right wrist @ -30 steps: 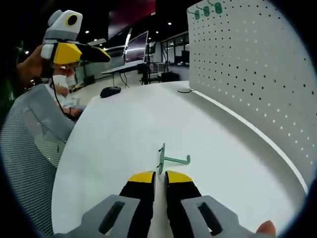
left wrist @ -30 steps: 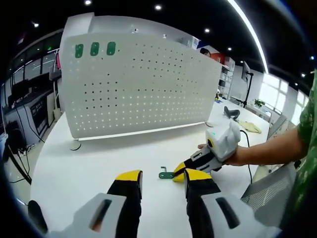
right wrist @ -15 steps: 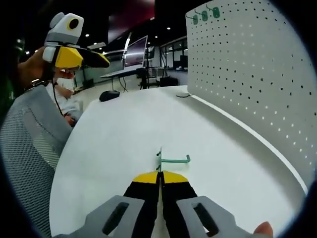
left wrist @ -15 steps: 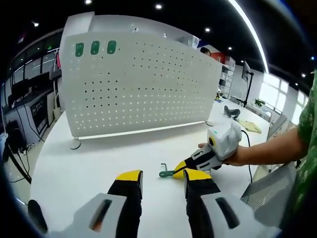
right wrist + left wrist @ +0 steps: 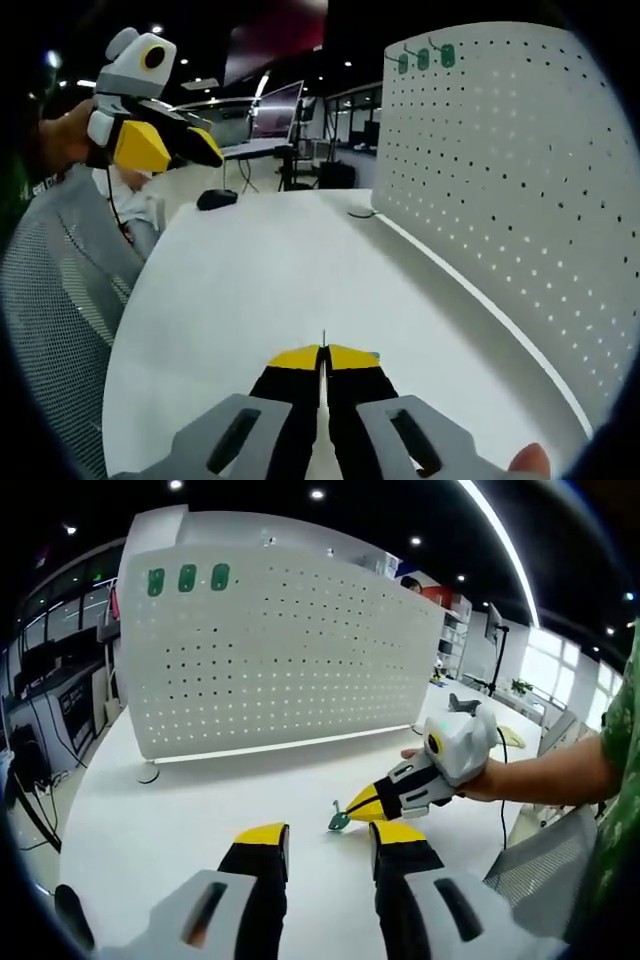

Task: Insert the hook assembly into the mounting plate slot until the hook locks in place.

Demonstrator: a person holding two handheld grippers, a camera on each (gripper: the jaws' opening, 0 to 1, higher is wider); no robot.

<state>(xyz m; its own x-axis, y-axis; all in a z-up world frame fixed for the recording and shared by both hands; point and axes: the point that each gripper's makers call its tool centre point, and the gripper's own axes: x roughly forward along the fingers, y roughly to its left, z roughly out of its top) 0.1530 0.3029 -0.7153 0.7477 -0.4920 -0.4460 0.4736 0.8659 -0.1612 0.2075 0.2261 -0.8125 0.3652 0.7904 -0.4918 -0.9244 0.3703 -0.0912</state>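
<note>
Right gripper (image 5: 322,357) clamps the green hook (image 5: 339,819), jaws pressed together on it (only a thin sliver of metal shows past the tips in the right gripper view). Hook sits just above the white table (image 5: 180,810), near the pegboard (image 5: 290,650). Left gripper (image 5: 322,838) is empty, jaws apart, close beside the right gripper's tips.
</note>
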